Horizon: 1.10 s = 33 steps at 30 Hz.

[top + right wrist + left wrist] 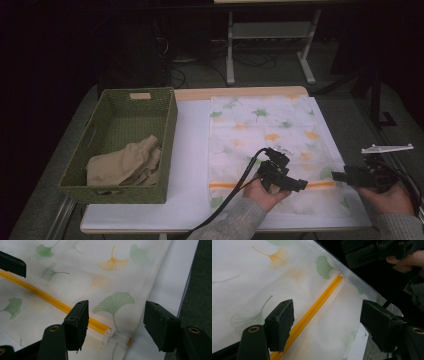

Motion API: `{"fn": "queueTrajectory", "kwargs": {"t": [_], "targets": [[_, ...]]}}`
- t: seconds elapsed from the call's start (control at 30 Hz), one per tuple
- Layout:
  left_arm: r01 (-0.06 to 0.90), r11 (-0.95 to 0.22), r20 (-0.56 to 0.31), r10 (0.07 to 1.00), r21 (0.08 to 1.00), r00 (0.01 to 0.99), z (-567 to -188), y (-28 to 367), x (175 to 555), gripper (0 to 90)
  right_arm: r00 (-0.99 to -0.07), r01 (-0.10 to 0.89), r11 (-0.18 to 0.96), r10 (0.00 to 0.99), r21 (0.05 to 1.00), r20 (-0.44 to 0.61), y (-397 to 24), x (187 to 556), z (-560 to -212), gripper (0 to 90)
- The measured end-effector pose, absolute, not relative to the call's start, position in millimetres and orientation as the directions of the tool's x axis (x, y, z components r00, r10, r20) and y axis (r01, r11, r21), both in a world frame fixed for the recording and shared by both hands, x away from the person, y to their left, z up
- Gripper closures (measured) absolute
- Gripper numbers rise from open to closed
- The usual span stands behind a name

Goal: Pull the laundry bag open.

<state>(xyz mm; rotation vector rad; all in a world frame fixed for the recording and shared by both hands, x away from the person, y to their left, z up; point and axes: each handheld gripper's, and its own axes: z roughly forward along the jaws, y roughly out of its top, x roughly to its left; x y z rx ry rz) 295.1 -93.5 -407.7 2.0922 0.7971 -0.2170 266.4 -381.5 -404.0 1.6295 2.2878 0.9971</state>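
Holding both grippers spread, left gripper [292, 184] and right gripper [339, 176], I judge the mesh bag [265, 135] limp; pinch its zipper pull [106, 338].

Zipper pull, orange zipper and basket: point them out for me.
zipper pull [105, 339], right gripper view, its white tab.
orange zipper [322, 300], left gripper view, mid-length of the strip.
basket [170, 131], high view, its right wall.

bag [270, 135]: matt mesh cloth | zipper [50, 300]: glossy plastic | basket [167, 130]: rough wicker
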Motion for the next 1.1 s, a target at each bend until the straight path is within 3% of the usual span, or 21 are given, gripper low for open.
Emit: {"fn": "queueTrajectory", "kwargs": {"t": [0.53,1.1], "targets": [[0.686,-0.376,-0.502,0.48,0.623,0.719,-411,-120,304,33.2,-0.338,0.802,0.125,0.901,0.583,0.272,-396,261,-403,40.3],[0.799,-0.329,-0.645,0.473,0.502,0.6,-434,-154,310,48.8,-0.266,0.881,0.06,0.883,0.469,0.387,-405,266,-421,56.0]]}}
